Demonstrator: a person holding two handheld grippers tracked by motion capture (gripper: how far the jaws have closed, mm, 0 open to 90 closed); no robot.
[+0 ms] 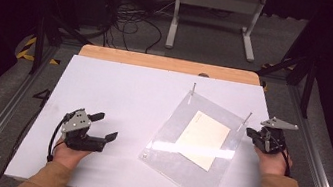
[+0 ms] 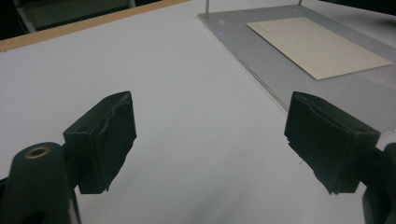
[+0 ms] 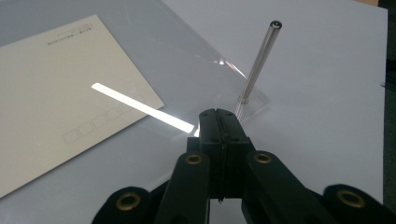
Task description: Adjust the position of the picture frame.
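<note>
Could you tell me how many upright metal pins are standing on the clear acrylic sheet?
2. One metal pin stands at the far corner of the clear acrylic sheet; the other pin stands at its right corner, just ahead of the right gripper.

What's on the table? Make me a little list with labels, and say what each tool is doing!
table: white top
clear plate: flat on the table's right half
card: cream, lying under or in the clear plate
metal pins: two upright at the plate's far corners
left tool: open, holding nothing, over bare table
right tool: shut, empty, by the near pin
</note>
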